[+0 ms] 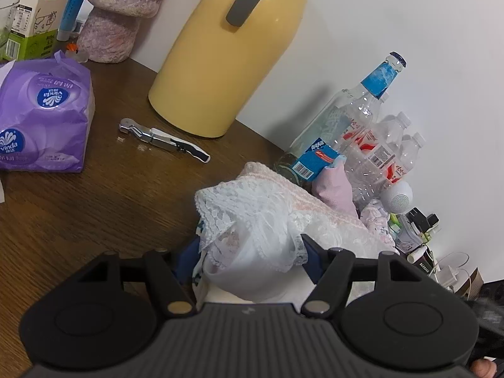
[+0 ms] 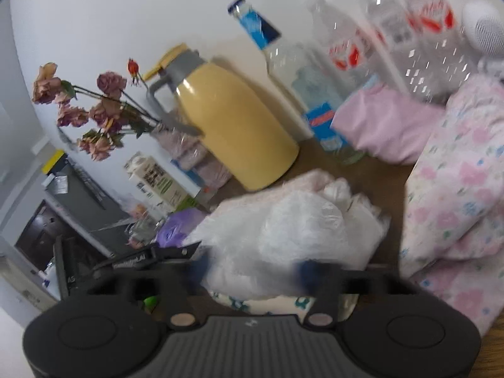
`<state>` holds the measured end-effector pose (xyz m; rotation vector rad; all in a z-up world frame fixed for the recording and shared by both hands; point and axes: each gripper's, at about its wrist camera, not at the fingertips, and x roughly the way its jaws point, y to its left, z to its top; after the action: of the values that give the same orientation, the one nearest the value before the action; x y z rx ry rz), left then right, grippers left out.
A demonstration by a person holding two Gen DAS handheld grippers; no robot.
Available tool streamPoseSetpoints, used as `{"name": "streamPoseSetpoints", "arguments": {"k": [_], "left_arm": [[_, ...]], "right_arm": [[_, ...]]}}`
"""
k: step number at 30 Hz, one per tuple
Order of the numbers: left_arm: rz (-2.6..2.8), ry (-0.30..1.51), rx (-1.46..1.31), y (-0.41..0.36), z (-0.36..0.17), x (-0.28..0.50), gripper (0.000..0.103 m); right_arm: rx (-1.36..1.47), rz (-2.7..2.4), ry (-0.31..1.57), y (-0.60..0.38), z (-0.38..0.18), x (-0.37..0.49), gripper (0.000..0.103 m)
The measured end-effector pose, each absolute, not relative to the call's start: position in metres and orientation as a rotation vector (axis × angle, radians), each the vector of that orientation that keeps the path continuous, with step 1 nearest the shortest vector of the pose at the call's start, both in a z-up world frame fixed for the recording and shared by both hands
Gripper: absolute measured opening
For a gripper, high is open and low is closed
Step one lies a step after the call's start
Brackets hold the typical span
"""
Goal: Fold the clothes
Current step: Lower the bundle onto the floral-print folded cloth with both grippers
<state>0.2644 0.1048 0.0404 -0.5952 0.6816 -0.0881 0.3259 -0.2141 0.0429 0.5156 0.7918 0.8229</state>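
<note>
A white lace garment (image 1: 252, 220) is bunched on the brown wooden table (image 1: 94, 214), lying over a pale pink knit piece (image 1: 315, 208). My left gripper (image 1: 249, 255) has its blue-tipped fingers (image 1: 310, 252) spread around the lace bundle, which fills the gap between them. In the blurred right wrist view the same white bundle (image 2: 289, 230) sits between the fingers of my right gripper (image 2: 252, 271), over a teal-printed cloth (image 2: 267, 304). Whether either pair of jaws presses on the cloth is unclear. A folded floral garment (image 2: 456, 195) lies to the right.
A yellow thermos jug (image 1: 233, 60) stands at the wall, with a corkscrew (image 1: 163, 138) in front. A purple tissue pack (image 1: 44, 116) and a milk carton (image 1: 34, 12) are at the left. Clear bottles (image 1: 362, 126) and a pink cloth (image 1: 337, 192) crowd the right. Dried roses (image 2: 91, 110) show in the right view.
</note>
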Motion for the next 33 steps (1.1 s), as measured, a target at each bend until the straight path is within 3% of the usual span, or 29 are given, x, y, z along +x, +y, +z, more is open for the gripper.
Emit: {"name": "streamPoseSetpoints", "arguments": {"k": [2,4,6,8,16,17,18,22,23,29,33], "left_arm": [[-0.091,0.68,-0.592,0.105,0.041,0.265,0.069],[-0.09,0.675,-0.596,0.107,0.042,0.264,0.069],[-0.085,0.661,-0.6,0.111,0.046,0.262,0.069],[-0.078,0.647,-0.603,0.116,0.049,0.261,0.069],[-0.093,0.646,-0.634,0.118,0.041,0.264,0.067],[-0.107,0.643,-0.638,0.115,0.038,0.264,0.06],[-0.122,0.639,-0.643,0.113,0.035,0.264,0.055],[-0.137,0.628,-0.654,0.112,0.032,0.264,0.039],[-0.135,0.624,-0.659,0.114,0.032,0.263,0.037],[-0.144,0.632,-0.688,0.117,0.025,0.266,0.038],[-0.162,0.627,-0.68,0.119,0.028,0.265,0.041]], "right_arm": [[0.515,0.78,0.818,-0.216,0.042,0.329,0.015],[0.512,0.749,0.824,-0.222,0.047,0.328,0.027],[0.511,0.751,0.788,-0.234,0.061,0.322,0.075],[0.494,0.745,0.763,-0.245,0.072,0.316,0.089],[0.632,0.704,0.815,-0.243,0.036,0.337,0.085],[0.639,0.714,0.808,-0.238,0.033,0.337,0.071],[0.645,0.724,0.801,-0.233,0.031,0.337,0.051],[0.638,0.763,0.747,-0.218,0.029,0.333,0.022],[0.652,0.769,0.751,-0.218,0.027,0.334,0.01],[0.682,0.721,0.826,-0.218,0.014,0.343,0.01],[0.633,0.702,0.828,-0.217,0.019,0.34,0.017]]}}
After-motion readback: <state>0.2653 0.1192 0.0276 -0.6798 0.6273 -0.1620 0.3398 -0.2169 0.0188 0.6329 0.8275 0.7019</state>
